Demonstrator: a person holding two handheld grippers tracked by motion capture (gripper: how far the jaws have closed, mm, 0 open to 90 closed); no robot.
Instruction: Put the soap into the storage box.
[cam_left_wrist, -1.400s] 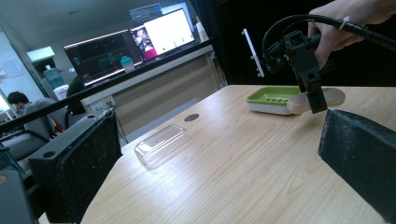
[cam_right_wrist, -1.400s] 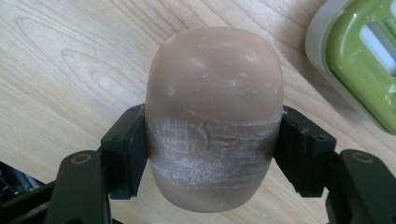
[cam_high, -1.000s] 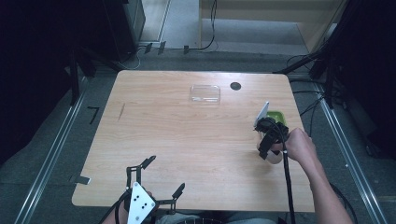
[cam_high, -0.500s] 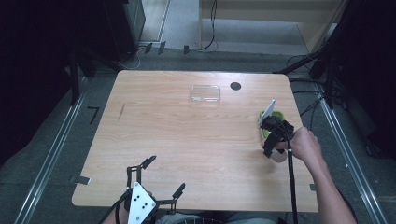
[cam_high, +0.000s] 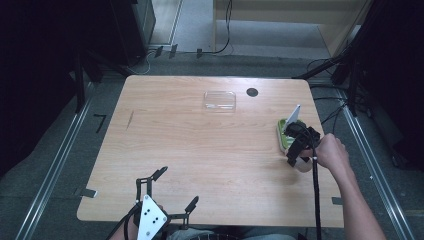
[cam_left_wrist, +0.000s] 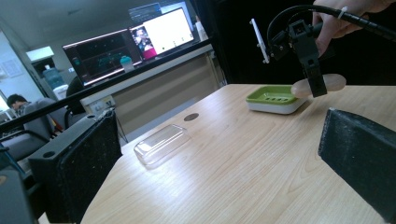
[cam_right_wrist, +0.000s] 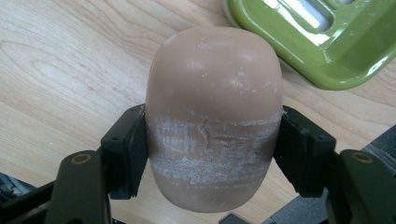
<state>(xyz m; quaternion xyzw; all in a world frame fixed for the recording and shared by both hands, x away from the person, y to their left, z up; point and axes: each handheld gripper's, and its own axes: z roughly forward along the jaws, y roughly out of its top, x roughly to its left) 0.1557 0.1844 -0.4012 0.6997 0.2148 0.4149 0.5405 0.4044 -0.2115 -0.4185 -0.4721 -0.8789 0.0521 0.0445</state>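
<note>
Just off the table (cam_high: 200, 150) at its three o'clock edge, the tan soap bar (cam_right_wrist: 214, 116) sits clamped in the right gripper (cam_right_wrist: 212, 154), the green soap dish (cam_right_wrist: 322, 37) at its one o'clock. Left gripper (cam_left_wrist: 219, 158) gapes apart at six o'clock; clear lid (cam_high: 219, 100) at twelve.

Soap (cam_right_wrist: 212, 116) between right tool (cam_right_wrist: 212, 154) jaws, just beside dish (cam_high: 283, 135); lid (cam_high: 219, 100) far behind.

High view looks down; both gripper views share the soap dish (cam_left_wrist: 273, 98).
</note>
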